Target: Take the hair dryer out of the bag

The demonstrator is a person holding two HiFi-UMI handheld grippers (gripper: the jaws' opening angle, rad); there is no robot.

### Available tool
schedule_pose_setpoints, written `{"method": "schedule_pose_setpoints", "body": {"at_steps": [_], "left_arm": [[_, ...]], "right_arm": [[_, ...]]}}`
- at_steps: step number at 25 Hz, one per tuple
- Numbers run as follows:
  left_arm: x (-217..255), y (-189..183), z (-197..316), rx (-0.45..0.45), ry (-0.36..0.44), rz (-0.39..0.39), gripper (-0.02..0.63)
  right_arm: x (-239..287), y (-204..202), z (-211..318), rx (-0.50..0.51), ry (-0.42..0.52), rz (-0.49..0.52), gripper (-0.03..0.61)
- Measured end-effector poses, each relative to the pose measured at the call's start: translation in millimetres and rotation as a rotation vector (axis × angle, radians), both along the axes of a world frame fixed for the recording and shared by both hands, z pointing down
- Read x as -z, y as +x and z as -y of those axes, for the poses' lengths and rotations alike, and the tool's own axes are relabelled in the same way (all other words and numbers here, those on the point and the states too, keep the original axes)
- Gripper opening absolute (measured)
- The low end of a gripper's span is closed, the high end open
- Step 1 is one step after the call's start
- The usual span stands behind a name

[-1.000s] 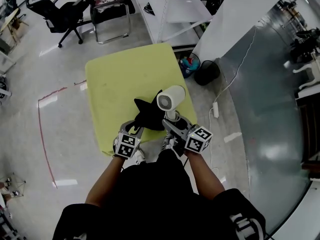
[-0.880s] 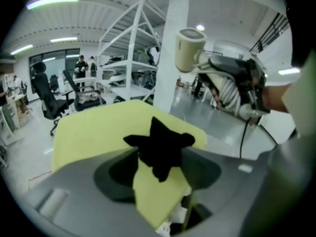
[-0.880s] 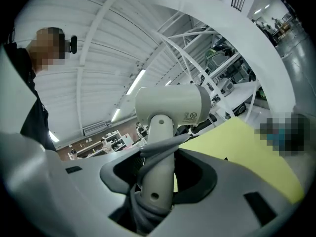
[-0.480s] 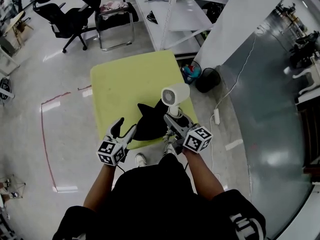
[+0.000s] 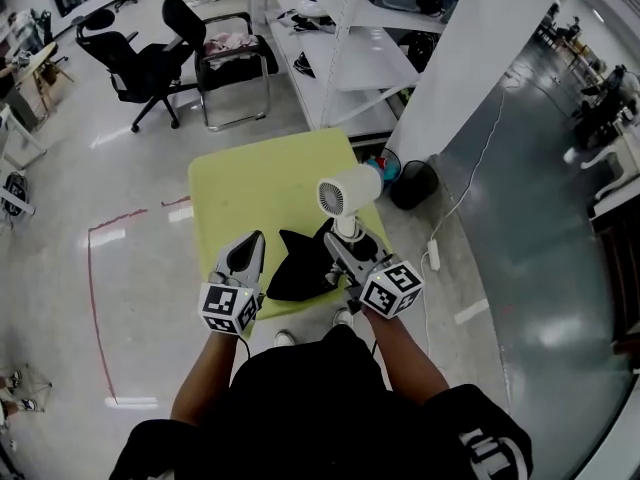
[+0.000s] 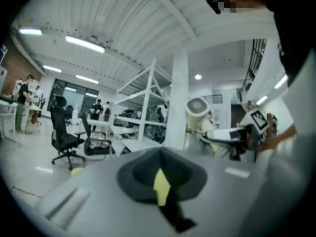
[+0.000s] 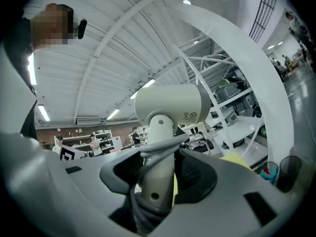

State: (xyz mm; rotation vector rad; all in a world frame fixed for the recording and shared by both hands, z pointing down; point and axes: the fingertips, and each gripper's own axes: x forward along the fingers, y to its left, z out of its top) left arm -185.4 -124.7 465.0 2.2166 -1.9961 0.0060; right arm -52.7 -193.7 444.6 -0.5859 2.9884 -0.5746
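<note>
Left tongs (image 5: 247, 251) first: jaws pressed together on nothing, hovering over the near edge of the yellow-green table (image 5: 240, 173). Just to their right, between the two tools, the black bag (image 5: 296, 271) lies slack on the table.

Then the right tongs (image 5: 345, 250), clamped on the hair dryer (image 5: 343, 194) by its handle. The handle runs straight out along the jaws, with the barrel crossing it at the far end and its round grille turned toward the left tongs. A grey cord (image 7: 163, 144) is looped round the handle at the grip.

The dryer sits beyond the bag and looks clear of it — the right tongs carry it alone, and the left is free to pin the bag.

Any writing? A small printed panel (image 7: 190, 116) with symbols on the barrel — too small to read.
</note>
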Motion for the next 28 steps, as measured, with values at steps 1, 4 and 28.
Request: {"method": "schedule_pose_setpoints", "body": {"at_steps": [1, 4, 28], "left_arm": [[4, 0, 1, -0.001, 0.003, -0.002, 0.008], [15, 0, 1, -0.006, 0.026, -0.02, 0.008], [22, 5, -11, -0.016, 0.052, -0.007, 0.008]], "right_arm": [[5, -1, 0, -0.011, 0.017, -0.002, 0.184], [19, -4, 2, -0.042, 0.058, 0.002, 0.184], [33, 0, -7, -0.107, 0.12, -0.001, 0.184]]}}
